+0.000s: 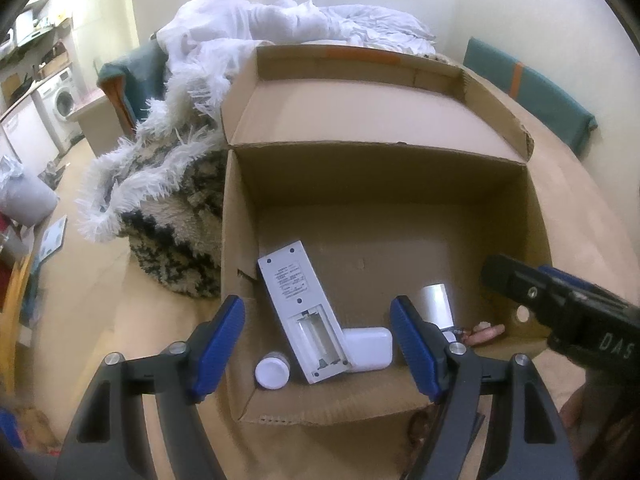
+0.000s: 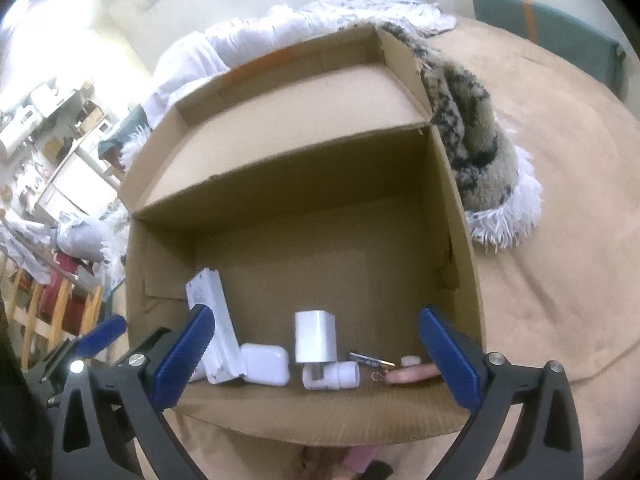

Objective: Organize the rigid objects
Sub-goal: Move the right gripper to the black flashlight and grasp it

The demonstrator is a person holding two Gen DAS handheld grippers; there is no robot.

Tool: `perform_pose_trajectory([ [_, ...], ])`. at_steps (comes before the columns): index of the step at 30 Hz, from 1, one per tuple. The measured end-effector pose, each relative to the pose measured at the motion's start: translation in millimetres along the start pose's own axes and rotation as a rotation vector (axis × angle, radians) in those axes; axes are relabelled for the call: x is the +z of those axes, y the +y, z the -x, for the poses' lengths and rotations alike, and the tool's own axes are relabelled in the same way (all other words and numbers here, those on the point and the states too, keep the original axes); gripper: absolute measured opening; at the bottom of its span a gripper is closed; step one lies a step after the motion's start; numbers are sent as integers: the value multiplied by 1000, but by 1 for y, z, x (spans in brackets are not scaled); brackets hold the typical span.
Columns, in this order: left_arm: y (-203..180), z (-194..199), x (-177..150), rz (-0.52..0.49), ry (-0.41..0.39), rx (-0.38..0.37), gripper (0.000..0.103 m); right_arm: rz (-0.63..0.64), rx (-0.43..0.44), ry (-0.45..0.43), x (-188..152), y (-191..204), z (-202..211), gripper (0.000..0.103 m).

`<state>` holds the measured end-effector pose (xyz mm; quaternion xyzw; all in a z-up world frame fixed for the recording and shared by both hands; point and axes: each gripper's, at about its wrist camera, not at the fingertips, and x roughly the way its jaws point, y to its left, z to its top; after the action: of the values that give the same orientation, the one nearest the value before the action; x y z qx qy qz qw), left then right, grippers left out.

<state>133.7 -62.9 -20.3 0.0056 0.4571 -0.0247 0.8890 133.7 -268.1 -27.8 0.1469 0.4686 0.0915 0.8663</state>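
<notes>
A bed (image 2: 560,208) covered in a tan, short-piled sheet carries everything here. An open cardboard box (image 1: 536,216) sits directly on it, flaps folded outward. Just beside the box lies a shaggy cream-and-black throw (image 2: 472,136) with a white fringe (touching the box's side wall in both views). Behind the box a crumpled white duvet (image 1: 304,16) is heaped, reaching toward the wall. At the far edge of the bed, well apart from the box, stands a teal cushion (image 1: 536,92) with an orange stripe, leaning against the wall.
</notes>
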Motion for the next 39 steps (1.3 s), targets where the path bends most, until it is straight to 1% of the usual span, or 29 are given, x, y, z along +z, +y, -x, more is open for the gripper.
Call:
perform_pose_trajectory([
  [3, 1, 4, -1, -7, 0, 11, 73, -3, 8, -11, 0, 1, 3, 103],
  [6, 3, 8, -2, -4, 9, 4, 73, -2, 9, -41, -2, 2, 9, 103],
  [8, 6, 12, -3, 4, 10, -4, 73, -4, 21, -48, -5, 3, 12, 103],
  [12, 13, 18, -7, 12, 9, 6, 73, 19, 29, -50, -13, 6, 19, 103],
  [18, 27, 27, -20, 70, 39, -17, 73, 62, -3, -58, -23, 12, 33, 103],
  [20, 30, 31, -25, 76, 46, -16, 73, 53, -4, -58, -28, 11, 36, 103],
  [23, 36, 36, -34, 89, 51, -3, 73, 12, 17, -30, -37, 6, 38, 103],
  [27, 44, 40, -47, 114, 83, 16, 73, -31, 37, -1, -52, 0, 42, 103],
  [31, 51, 43, -60, 128, 112, 34, 73, -73, 29, 31, -68, -7, 45, 103],
  [32, 51, 43, -63, 123, 118, 51, 73, -82, 11, 44, -72, -8, 44, 103],
  [34, 52, 43, -68, 107, 132, 82, 73, -81, -81, 89, -82, -12, 37, 103],
  [35, 53, 42, -70, 104, 141, 89, 73, -83, -114, 113, -86, -13, 32, 103],
  [37, 56, 42, -72, 120, 161, 86, 73, -125, -135, 172, -94, -22, 22, 103],
  [39, 61, 42, -74, 150, 173, 74, 73, -170, -128, 224, -101, -31, 12, 103],
])
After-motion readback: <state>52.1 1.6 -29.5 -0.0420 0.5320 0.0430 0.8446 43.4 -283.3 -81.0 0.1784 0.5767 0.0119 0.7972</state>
